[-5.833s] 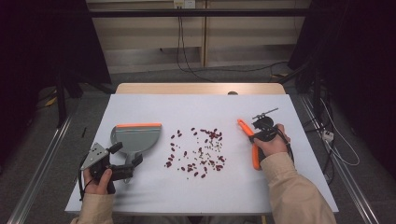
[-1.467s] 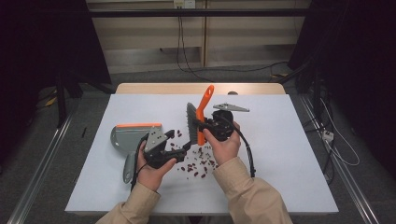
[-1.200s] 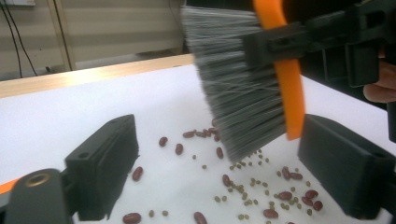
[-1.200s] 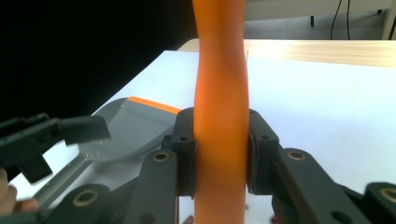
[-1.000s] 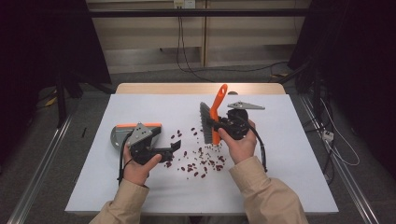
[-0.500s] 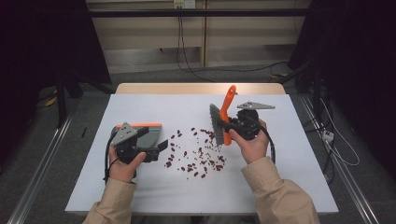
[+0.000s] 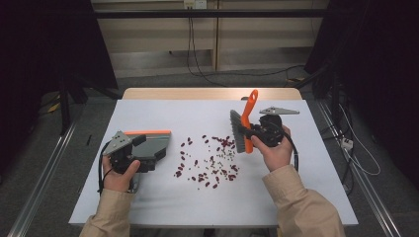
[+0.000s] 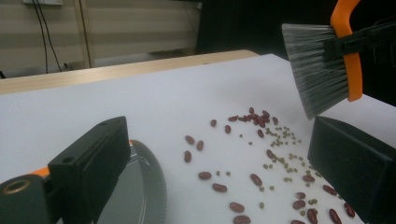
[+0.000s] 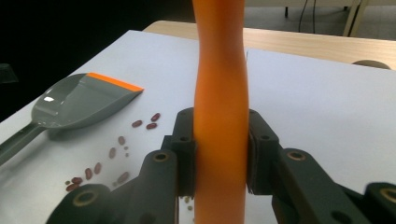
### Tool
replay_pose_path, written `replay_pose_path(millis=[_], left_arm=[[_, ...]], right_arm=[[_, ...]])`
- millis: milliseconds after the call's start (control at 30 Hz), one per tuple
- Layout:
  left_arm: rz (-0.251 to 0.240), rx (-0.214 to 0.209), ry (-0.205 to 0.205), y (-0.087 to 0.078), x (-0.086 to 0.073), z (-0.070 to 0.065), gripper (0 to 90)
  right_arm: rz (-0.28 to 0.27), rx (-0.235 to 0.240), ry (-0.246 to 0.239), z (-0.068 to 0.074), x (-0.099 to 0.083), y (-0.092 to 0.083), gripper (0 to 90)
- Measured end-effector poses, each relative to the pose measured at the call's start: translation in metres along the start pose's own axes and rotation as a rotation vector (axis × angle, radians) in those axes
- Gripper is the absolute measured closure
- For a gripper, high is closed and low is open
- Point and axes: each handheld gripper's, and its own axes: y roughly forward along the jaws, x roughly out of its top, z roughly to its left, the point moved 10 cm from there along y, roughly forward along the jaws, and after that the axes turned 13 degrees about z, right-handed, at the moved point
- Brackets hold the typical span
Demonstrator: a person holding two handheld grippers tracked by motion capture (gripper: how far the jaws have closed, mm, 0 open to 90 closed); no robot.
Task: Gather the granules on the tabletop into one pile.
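Red beans and small green ones (image 7: 207, 159) lie scattered in the middle of the white table (image 7: 163, 111). A grey dustpan (image 7: 152, 142) with an orange lip lies left of them. My left gripper (image 7: 148, 159) hovers at the dustpan's near end, jaws pointing right. In the left gripper view my left gripper (image 8: 217, 140) is open, with the dustpan's rim (image 8: 156, 182) by one jaw and beans (image 8: 254, 178) ahead. My right gripper (image 7: 253, 133) is shut on the orange handle (image 9: 220, 93) of a brush (image 7: 238, 132), held upright above the beans' right edge, bristles to the left.
A wooden strip (image 7: 212, 93) runs along the table's far edge. Bare white table lies in front of the beans and to the far right. Dark curtains and floor rails flank the table. A cable trails from each gripper.
Both hands have drawn apart from the middle. The left gripper moved left to the dustpan. The right gripper carried the brush to the right, still upright.
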Motion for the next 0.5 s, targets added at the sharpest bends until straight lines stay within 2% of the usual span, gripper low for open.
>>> replay_pose_path(millis=[200, 367, 500], left_arm=[[0.004, 0.002, 0.021, -0.005, -0.007, 0.004, 5.7], [0.01, -0.004, 0.019, -0.009, -0.014, 0.007, 5.7], [0.009, -0.013, 0.013, -0.012, -0.019, 0.009, 5.7]], right_arm=[[0.017, -0.02, 0.005, -0.012, -0.003, -0.005, 70.5], [0.044, -0.033, 0.013, -0.023, -0.009, -0.007, 70.5], [0.092, -0.039, 0.01, -0.029, -0.016, -0.005, 70.5]])
